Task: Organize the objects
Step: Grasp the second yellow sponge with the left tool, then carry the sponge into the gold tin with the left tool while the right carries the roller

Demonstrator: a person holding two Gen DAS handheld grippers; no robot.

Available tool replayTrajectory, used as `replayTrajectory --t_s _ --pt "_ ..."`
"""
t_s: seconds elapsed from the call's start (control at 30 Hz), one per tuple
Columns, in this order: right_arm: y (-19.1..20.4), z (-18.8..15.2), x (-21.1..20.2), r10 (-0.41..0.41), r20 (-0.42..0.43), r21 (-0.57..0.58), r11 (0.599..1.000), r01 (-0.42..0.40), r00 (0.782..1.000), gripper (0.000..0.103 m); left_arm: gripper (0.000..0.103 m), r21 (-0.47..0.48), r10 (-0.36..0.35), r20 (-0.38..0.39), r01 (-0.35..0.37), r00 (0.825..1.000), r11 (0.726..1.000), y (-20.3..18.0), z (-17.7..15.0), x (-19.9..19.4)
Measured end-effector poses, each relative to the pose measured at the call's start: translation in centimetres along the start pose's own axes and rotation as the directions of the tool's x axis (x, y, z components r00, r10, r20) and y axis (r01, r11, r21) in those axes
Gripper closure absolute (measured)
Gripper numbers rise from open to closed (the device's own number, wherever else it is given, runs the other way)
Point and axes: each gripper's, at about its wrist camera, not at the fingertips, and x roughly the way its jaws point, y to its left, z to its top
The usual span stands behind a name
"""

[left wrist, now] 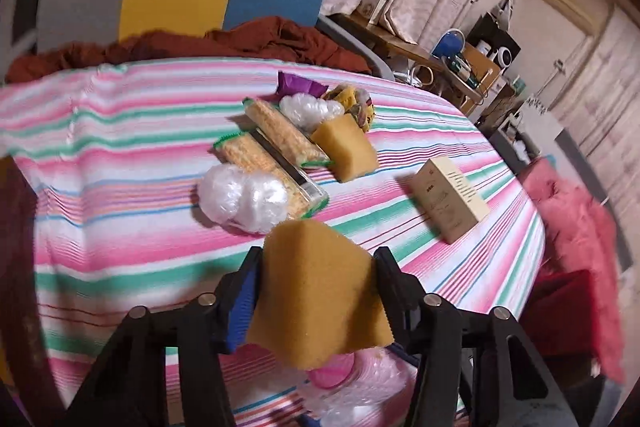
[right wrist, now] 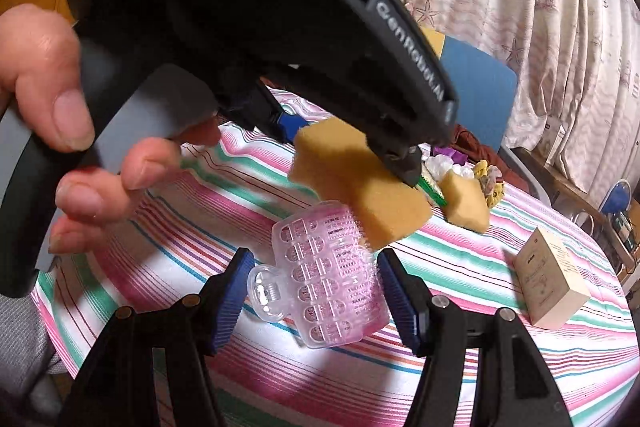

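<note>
We see: yellow sponge (left wrist: 320, 287) porous, matt foam | hair roller (right wrist: 332, 279) glossy clear pink plastic | tablecloth (left wrist: 120, 155) striped woven cloth | box (left wrist: 450, 203) matt cream cardboard | gripper pads (right wrist: 230, 303) ribbed blue rubber.

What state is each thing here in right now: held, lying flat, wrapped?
Left gripper: shut on a yellow sponge, lifted off the table.
Right gripper: shut on a pink hair roller.
Second sponge: lying on the striped tablecloth.
Cream box: lying flat, closed.
Corn cobs: wrapped, lying side by side.
</note>
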Motion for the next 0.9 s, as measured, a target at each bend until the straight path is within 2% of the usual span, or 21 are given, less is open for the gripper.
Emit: replayTrajectory --t_s 0.13,0.3,0.5,0.63,0.9 --pt "0.2 0.1 0.1 0.0 -0.006 -0.009 1.0 0.0 1.0 0.038 0.05 -0.066 0.003 0.013 -0.002 1.0 0.998 1.3 -0.4 -0.7" --pt "0.3 0.4 0.1 0.004 -0.018 -0.011 1.0 -0.004 1.0 0.038 0.051 -0.088 0.007 0.037 -0.004 0.999 0.996 2.0 -1.0 -1.5" --pt "-1.0 0.3 0.5 0.019 -0.038 0.071 0.997 -0.016 0.999 0.039 0.052 -0.148 0.041 0.073 -0.03 0.996 0.989 4.0 -0.8 -3.2" --pt "-0.9 0.4 0.7 0.019 -0.047 0.118 0.993 -0.014 0.999 0.039 0.052 -0.185 0.026 0.112 -0.005 0.993 0.983 5.6 -0.8 -5.2" --pt "-0.1 0.8 0.4 0.003 -0.087 0.163 0.987 0.011 0.996 0.039 0.052 -0.251 -0.001 0.142 0.037 0.99 0.967 7.8 -2.1 -8.1"
